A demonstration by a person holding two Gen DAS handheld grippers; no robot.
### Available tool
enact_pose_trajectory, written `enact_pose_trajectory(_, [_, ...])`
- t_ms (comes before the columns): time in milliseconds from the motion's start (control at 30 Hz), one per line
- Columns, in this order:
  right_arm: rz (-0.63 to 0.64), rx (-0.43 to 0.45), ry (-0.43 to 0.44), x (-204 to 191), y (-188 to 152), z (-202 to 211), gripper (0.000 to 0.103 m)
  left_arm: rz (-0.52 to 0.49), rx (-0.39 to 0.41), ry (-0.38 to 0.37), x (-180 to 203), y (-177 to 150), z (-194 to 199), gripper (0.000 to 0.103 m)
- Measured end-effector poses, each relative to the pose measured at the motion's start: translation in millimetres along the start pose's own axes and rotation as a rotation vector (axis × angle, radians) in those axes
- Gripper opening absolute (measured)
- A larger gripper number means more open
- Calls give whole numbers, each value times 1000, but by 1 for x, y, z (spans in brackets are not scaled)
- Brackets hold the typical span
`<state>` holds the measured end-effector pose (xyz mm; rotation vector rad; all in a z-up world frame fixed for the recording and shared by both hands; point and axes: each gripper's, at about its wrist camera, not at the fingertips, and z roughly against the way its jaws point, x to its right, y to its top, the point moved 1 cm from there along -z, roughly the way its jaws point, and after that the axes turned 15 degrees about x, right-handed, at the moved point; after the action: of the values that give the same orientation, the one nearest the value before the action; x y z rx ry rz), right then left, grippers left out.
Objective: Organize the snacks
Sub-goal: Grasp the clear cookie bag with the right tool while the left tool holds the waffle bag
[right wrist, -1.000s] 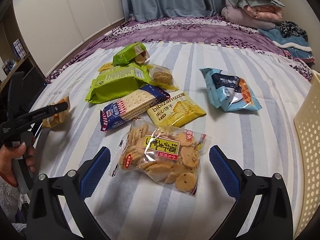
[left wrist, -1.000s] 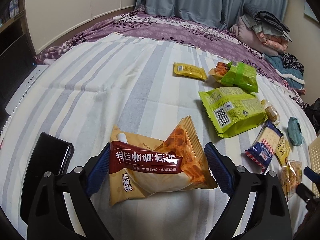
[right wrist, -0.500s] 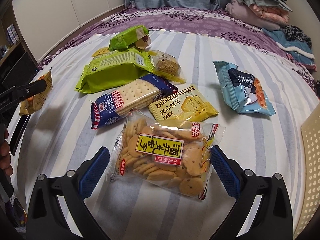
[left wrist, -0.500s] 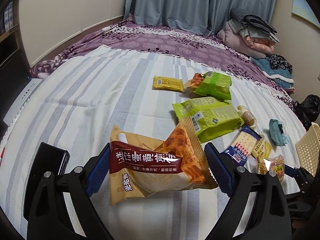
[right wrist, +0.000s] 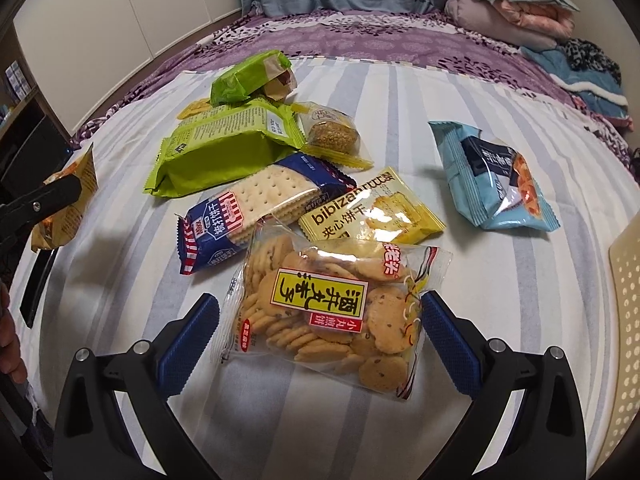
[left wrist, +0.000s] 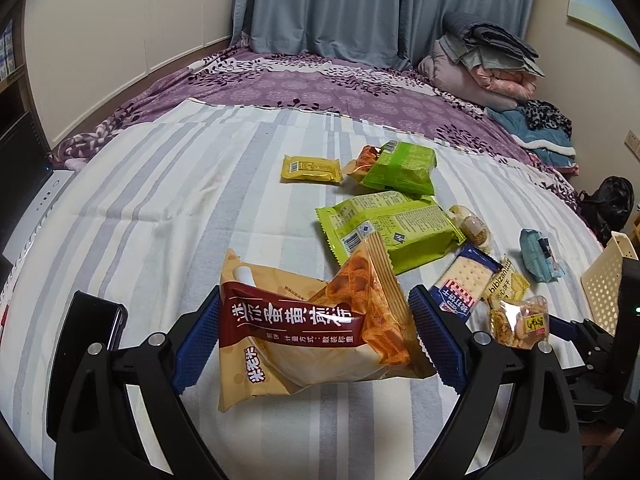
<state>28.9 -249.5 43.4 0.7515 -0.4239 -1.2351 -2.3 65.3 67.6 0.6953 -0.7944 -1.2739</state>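
The bed sheet (right wrist: pixel 400 128) has grey and white stripes; the blanket (left wrist: pixel 320 88) is purple with leaves; the curtain (left wrist: pixel 360 8) is blue.

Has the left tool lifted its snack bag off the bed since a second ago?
Yes. The snack bag in the left tool has risen from the striped sheet.

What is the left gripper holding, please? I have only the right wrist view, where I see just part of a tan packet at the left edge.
Observer: In the left wrist view, the left gripper clamps a tan packet with a maroon label band; both blue fingers press its sides.
Operator: Thank you. Is anything hidden behind the green bags?
Observer: Yes, a small yellow packet lies flat, barcode up, beside the small green bag.
Operator: Is anything past the bed's right side?
Observer: A black bag sits there.
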Motion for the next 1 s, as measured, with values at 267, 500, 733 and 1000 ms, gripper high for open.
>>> enact_pose_trajectory(267, [16,29,20,2,-1,4,92,-7,0,-10,5,-1,4,91])
enact_pose_trajectory(500, [33,61,31,3,1,19,79,-20,5,-21,10,-1,8,91])
enact_pose_trajectory(733, [-15,90,52,12,1,34,77,-42,16,-30,20,3,15,91])
enact_pose_trajectory(1000, [-50,144,61,22,10,57,77,-81,35,-48,36,8,24,91])
